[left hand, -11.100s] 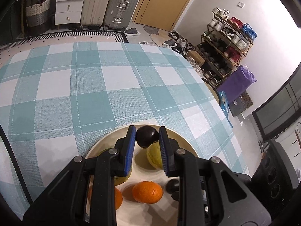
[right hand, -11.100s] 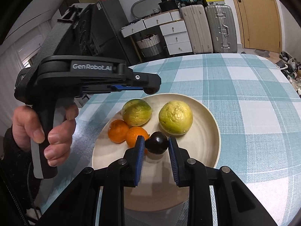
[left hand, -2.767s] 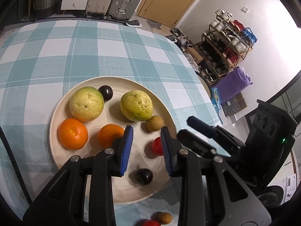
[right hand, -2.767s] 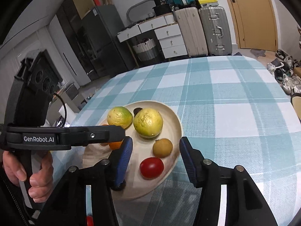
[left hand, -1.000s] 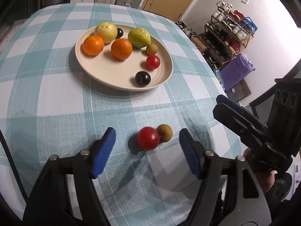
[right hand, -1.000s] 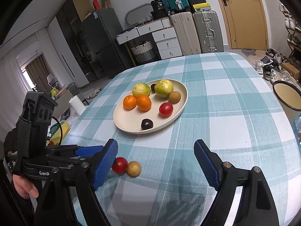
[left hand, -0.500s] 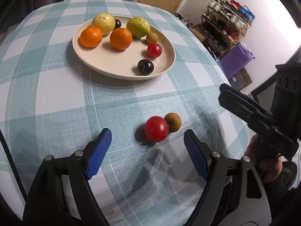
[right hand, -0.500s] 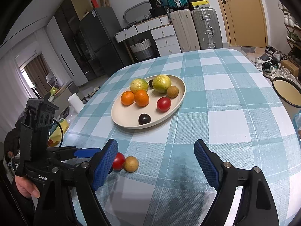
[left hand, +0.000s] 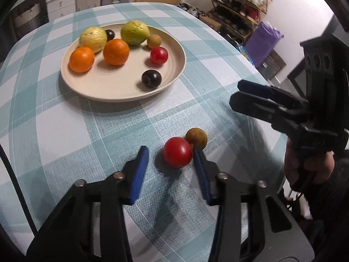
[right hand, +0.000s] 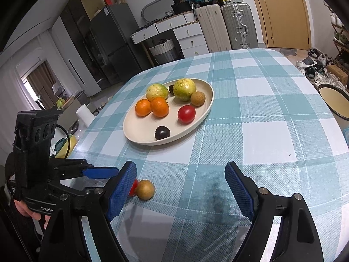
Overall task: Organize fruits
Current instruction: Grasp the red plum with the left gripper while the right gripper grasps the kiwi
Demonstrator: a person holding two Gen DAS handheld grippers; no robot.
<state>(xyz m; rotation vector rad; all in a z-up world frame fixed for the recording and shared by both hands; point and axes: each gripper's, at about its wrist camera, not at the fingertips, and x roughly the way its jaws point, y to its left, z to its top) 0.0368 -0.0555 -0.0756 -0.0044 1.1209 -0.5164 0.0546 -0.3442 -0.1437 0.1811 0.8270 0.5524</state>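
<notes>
While our left gripper [left hand: 170,163] reaches low over the checked tablecloth [left hand: 65,131] with its jaws spread apart, a red fruit [left hand: 177,155] sits between its blue pads [left hand: 138,174], close against the right-hand pad and clear of the left one, so nothing is clamped. Touching that red fruit on its far side lies a small brown fruit [left hand: 196,138], just beyond the fingertips. From the right wrist view we see our left gripper [right hand: 122,174] coming in from the left edge, level with the table, held in a hand [right hand: 32,214] at the grip; only a sliver of the red fruit [right hand: 133,187] shows past the near pad, beside the brown fruit [right hand: 145,189]. Our right gripper [right hand: 181,187] hangs above the cloth with its jaws very wide and nothing between them; in the left wrist view it points in from the right side, tilted slightly downward, well apart from the two loose fruits. Farther up the table stands the cream plate [left hand: 174,74], carrying two oranges [left hand: 115,52], two yellow-green fruits [left hand: 135,32], two dark plums [left hand: 151,79], another red fruit [left hand: 159,55] and another brown one [left hand: 154,41].
</notes>
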